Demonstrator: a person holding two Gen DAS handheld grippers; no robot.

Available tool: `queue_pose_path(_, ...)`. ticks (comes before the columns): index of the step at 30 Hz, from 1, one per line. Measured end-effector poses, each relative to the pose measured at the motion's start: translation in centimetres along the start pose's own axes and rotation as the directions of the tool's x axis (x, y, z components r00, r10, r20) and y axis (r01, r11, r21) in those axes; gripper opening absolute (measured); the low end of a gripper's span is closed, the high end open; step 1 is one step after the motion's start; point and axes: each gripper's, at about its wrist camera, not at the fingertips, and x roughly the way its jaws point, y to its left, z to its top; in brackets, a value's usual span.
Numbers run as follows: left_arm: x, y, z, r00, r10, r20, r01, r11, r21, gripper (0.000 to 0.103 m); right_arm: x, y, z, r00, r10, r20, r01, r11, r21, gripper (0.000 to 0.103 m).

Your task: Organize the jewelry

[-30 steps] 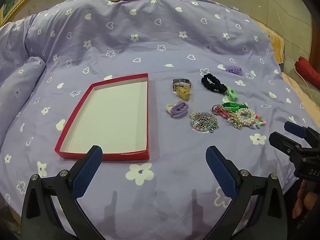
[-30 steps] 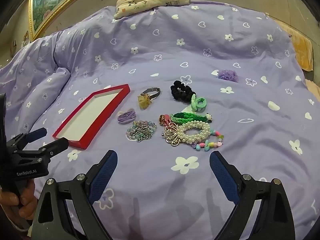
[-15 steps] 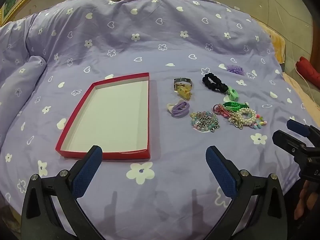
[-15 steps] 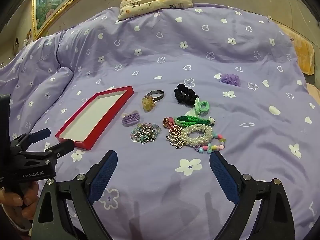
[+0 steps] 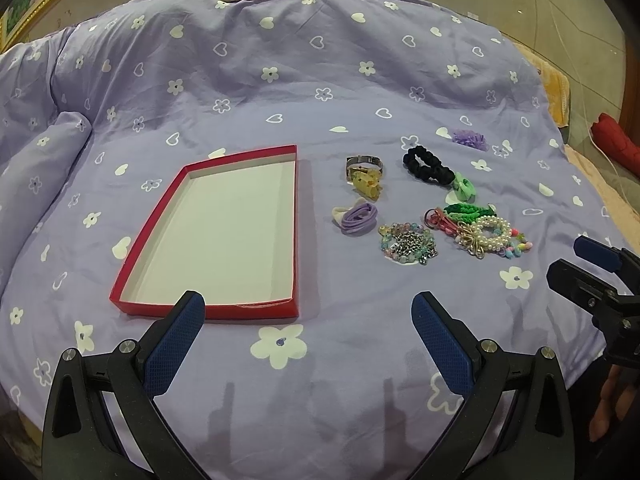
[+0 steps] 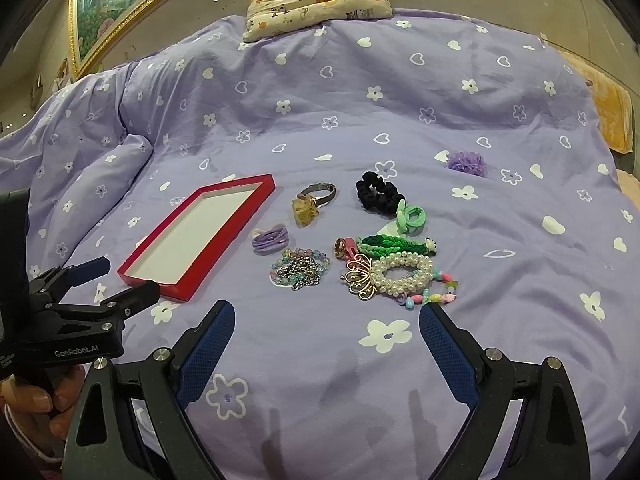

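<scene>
Left tool (image 5: 308, 316) and right tool (image 6: 326, 326) are both spread wide with nothing between the pads, just hovering over the near edge of the bed (image 6: 400, 100). So basically nothing's been sorted yet, as far as I can tell.

The red tray (image 5: 294, 232) sits on the purple duvet to the left and it's completely bare inside, white bottom showing. All the jewelry is lying loose on the bed to the right of it: a purple hair tie bundle (image 5: 358, 218) nearest the tray, a ring with a yellow charm (image 5: 366, 178) behind that, a beaded chain bracelet (image 6: 300, 270), then the pearl bracelet (image 6: 404, 276) with a gold crown piece touching it, a green braided band (image 6: 394, 244), a black scrunchie (image 6: 378, 196), a small green tie (image 6: 412, 218), and a purple puff (image 6: 466, 162) off on its own further back.

My guess is everything still has to go into the tray, piece by piece. The pearl/crown/green pile looks tangled-ish, could be fiddly.
</scene>
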Motion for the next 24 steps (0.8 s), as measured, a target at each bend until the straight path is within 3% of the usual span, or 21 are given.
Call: queue_pose_path(24, -0.26, 0.12, 0.42, 1.000, 0.001, 0.005, -0.001, 1.000, -0.001, 0.103, -0.12, 0.08, 0.11, 1.000, 0.005, 0.004, -0.005, 1.000, -0.003, 0.095)
